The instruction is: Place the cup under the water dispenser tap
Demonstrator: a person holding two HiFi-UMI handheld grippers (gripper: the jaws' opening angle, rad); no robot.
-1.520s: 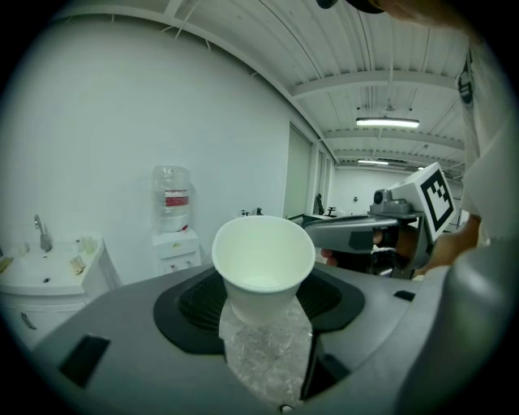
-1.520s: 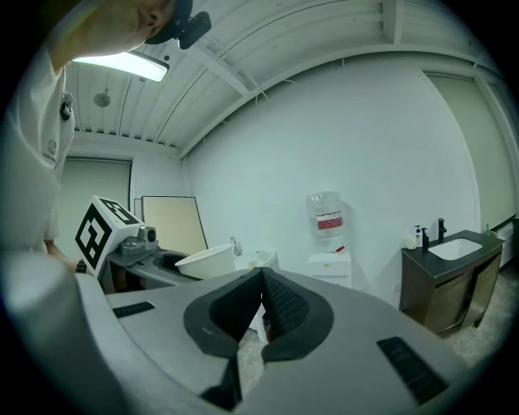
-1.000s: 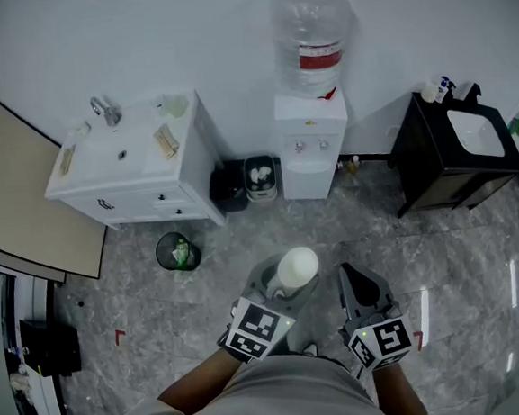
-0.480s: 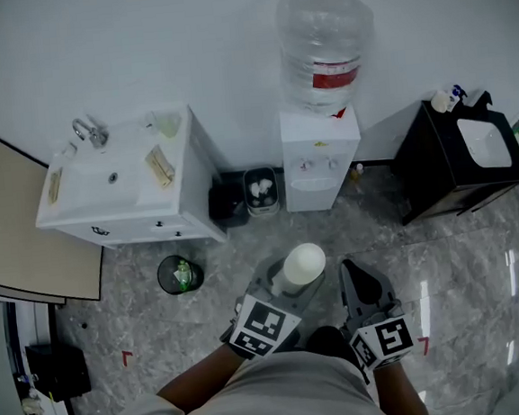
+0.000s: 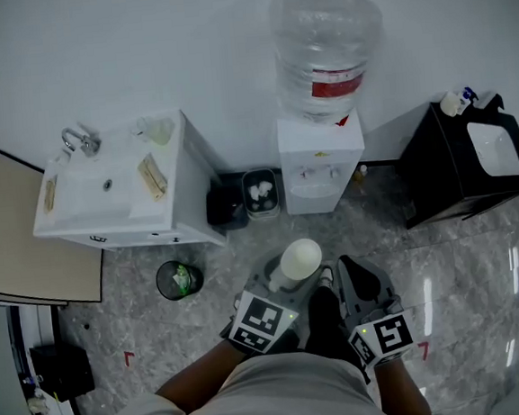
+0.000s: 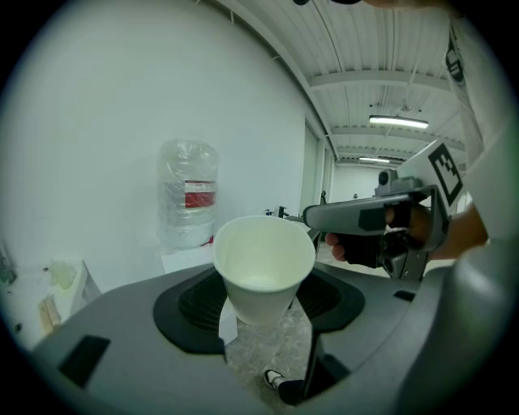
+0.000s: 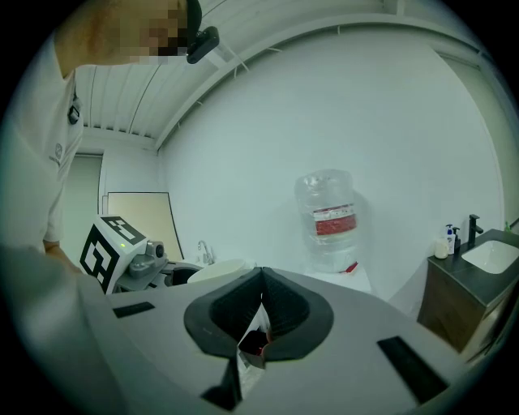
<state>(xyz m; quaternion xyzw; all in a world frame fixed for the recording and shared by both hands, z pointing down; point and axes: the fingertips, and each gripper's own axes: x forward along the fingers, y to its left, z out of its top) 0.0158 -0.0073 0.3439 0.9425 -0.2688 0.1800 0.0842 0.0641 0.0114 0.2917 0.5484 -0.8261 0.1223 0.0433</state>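
Tapered white paper cup (image 6: pixel 263 267) clamped in left tongs (image 6: pixel 264 312), right tongs (image 7: pixel 259 316) pressed together

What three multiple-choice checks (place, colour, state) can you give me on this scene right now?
1. Where is the white paper cup?
A) between the left gripper's fingers
B) under the dispenser tap
C) on the white vanity
2. The label on the clear plastic water bottle is:
A) blue
B) red
C) green
3. The right gripper has its fingers:
A) closed with nothing held
B) closed on the cup
C) wide apart
Answers: 1 A, the left gripper view shows the fingers pressing its sides; 2 B, a red band shows in the head view; 3 A, the right gripper view shows them meeting, empty.
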